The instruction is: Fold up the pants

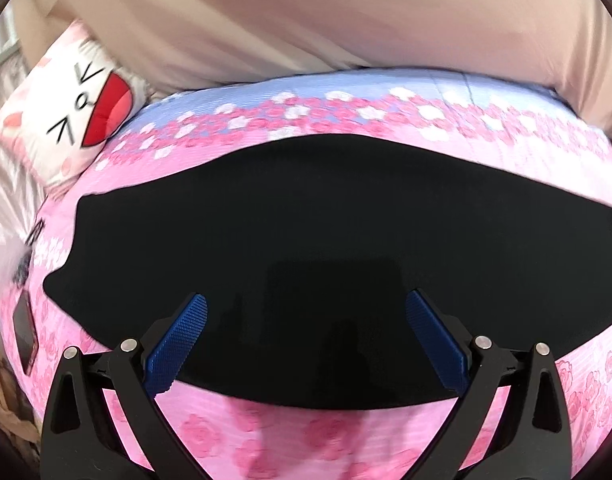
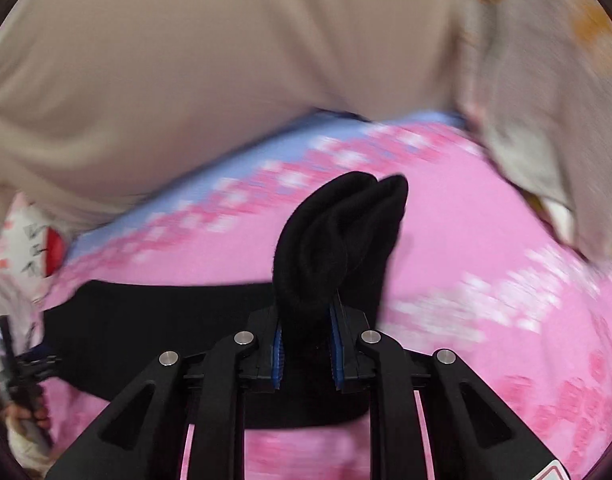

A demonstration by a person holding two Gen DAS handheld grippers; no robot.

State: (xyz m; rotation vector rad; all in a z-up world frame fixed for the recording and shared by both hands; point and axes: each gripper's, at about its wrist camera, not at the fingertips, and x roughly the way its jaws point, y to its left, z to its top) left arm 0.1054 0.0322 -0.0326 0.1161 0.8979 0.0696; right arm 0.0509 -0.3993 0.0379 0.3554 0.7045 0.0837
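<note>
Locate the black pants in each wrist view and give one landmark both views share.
Left wrist: the black fabric pants lie flat across the middle, beyond the open left gripper.
Right wrist: a bunched fold of them stands centre, pinched in the right gripper; the rest lies flat at lower left.
Shared landmark: the white cartoon-cat pillow, at left in both.

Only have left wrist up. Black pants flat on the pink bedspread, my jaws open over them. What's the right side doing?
Observer: The right gripper is shut on a bunched end of the pants, which stands up between its pads.
Operator: Any of it off the bed?
Observer: Yes, that pinched end sticks up over the floral bedspread; the rest lies flat to the left.
Operator: Left gripper visible there?
Observer: Only something dark and blurred at the right-wrist view's left edge; I cannot tell what it is.
</note>
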